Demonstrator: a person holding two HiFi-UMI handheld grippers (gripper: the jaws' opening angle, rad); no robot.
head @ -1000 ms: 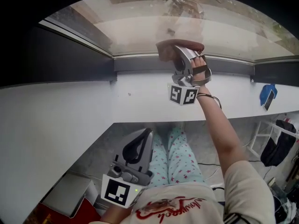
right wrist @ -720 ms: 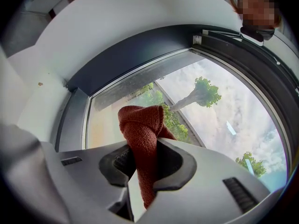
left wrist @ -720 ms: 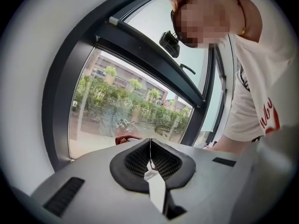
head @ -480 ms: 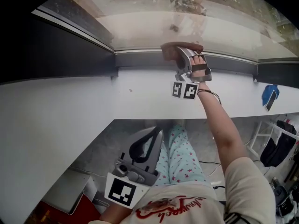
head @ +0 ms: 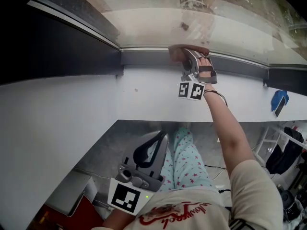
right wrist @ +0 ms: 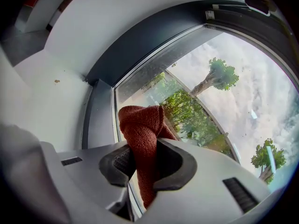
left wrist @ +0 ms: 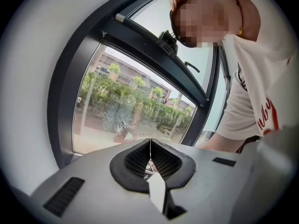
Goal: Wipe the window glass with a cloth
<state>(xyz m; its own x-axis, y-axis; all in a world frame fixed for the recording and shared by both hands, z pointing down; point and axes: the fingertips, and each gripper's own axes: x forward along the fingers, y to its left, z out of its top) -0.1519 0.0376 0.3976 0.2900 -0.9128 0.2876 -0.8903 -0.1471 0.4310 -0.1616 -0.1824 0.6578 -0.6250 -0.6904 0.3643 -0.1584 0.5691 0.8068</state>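
The left gripper (left wrist: 150, 144) is pressing its jaws together with nothing between them. It is facing the window glass (left wrist: 126, 108), where green trees (left wrist: 140, 107) are showing. A person (left wrist: 254, 85) is leaning in at the right.

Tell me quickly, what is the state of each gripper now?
Left gripper: closed, holding nothing.
Right gripper: closed on the red cloth.

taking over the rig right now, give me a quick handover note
Right gripper: shut on the cloth, at the bottom edge of the glass, by the frame.
Left gripper: shut, empty, held low, away from the glass.
Done: the cloth is gripped and up at the glass; how much is already wiped cannot be told.
Left: likely wiping across the rest of the glass.
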